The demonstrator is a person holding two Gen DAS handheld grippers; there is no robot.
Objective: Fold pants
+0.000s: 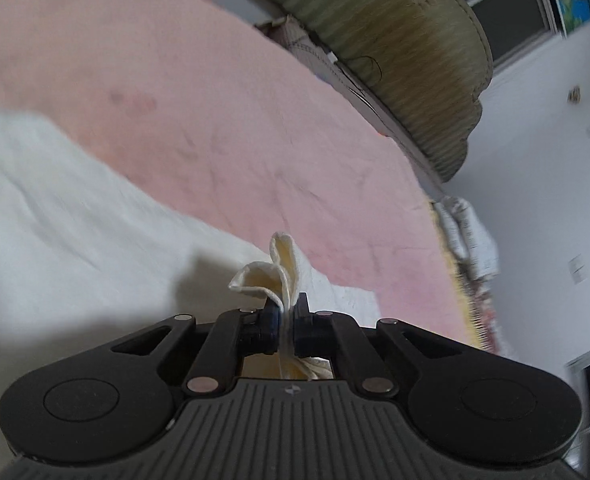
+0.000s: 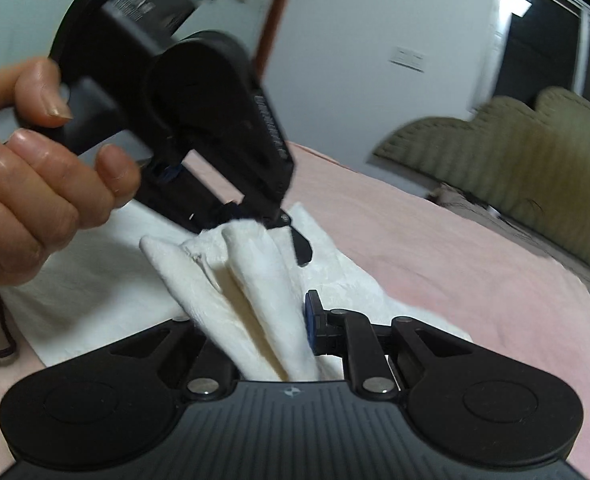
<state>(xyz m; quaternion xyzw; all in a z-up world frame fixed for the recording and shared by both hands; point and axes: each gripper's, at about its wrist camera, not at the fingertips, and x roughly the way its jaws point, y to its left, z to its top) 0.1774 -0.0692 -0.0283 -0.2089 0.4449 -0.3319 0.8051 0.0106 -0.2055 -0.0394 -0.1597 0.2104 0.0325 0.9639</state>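
Observation:
The white pants (image 1: 67,232) lie on a pink bedsheet (image 1: 215,120). My left gripper (image 1: 285,316) is shut on a bunched cream-white edge of the pants, which sticks up between its fingers. In the right wrist view the left gripper (image 2: 271,216) is held by a hand (image 2: 27,184) and pinches the same cloth from above. My right gripper (image 2: 273,332) is shut on a thick fold of the pants (image 2: 255,300); the cloth hides its left finger.
An olive green ribbed headboard (image 1: 395,60) stands behind the bed; it also shows in the right wrist view (image 2: 515,168). White walls and a dark window (image 2: 543,52) are beyond. The bed edge drops off at the right (image 1: 467,280).

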